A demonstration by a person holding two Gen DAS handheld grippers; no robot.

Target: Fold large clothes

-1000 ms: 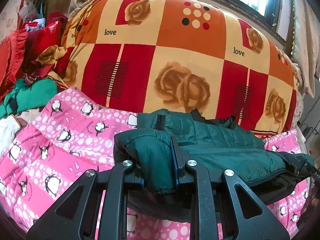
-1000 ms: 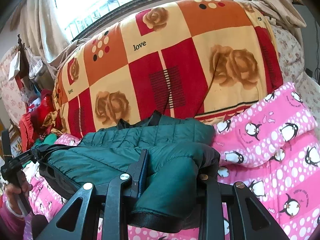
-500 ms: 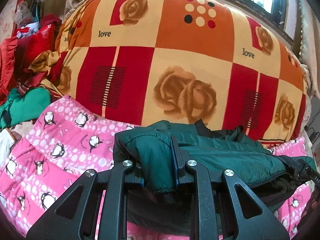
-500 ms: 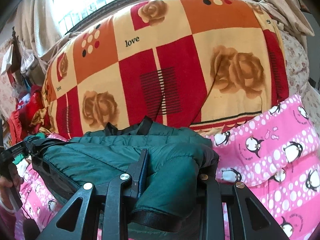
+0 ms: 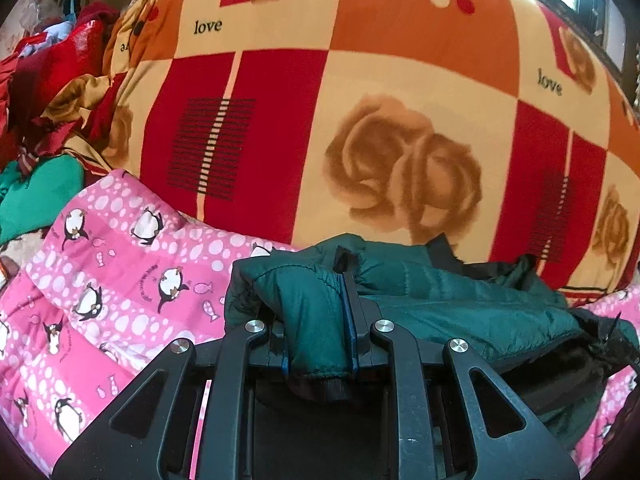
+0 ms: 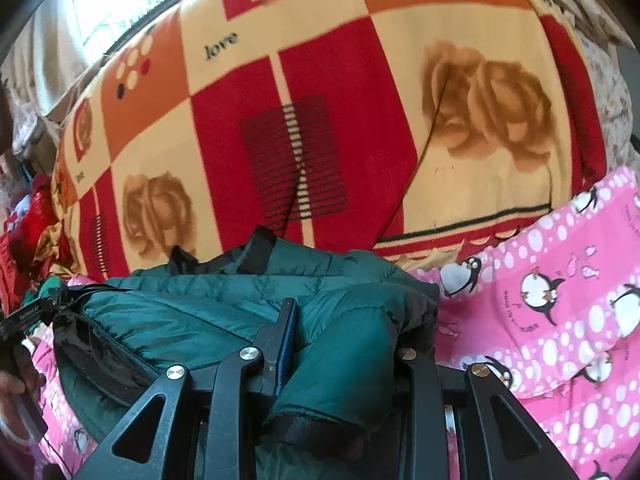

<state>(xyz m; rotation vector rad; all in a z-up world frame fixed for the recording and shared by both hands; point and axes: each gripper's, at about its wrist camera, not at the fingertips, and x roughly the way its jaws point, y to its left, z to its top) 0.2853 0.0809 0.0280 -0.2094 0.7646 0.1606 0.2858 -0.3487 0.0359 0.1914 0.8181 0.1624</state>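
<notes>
The green padded jacket (image 5: 440, 300) is pinched at two places, one in each gripper. In the left wrist view the left gripper (image 5: 318, 344) presses its jaws together on a thick bunch of the jacket's edge, with a dark cuff or hem hanging out toward 6 o'clock. In the right wrist view the right gripper (image 6: 344, 344) is clamped in the same way on another bunch. I judge that two grips are used because the garment is wide and puffy, so one grip would let it sag and unfold. From the left gripper the jacket spreads toward 3 o'clock; from the right gripper it spreads toward 9 o'clock, where the other tool shows. Under it lies the pink penguin quilt (image 5: 120, 280), and at 12 o'clock rises the red and orange rose blanket (image 5: 360, 100).
</notes>
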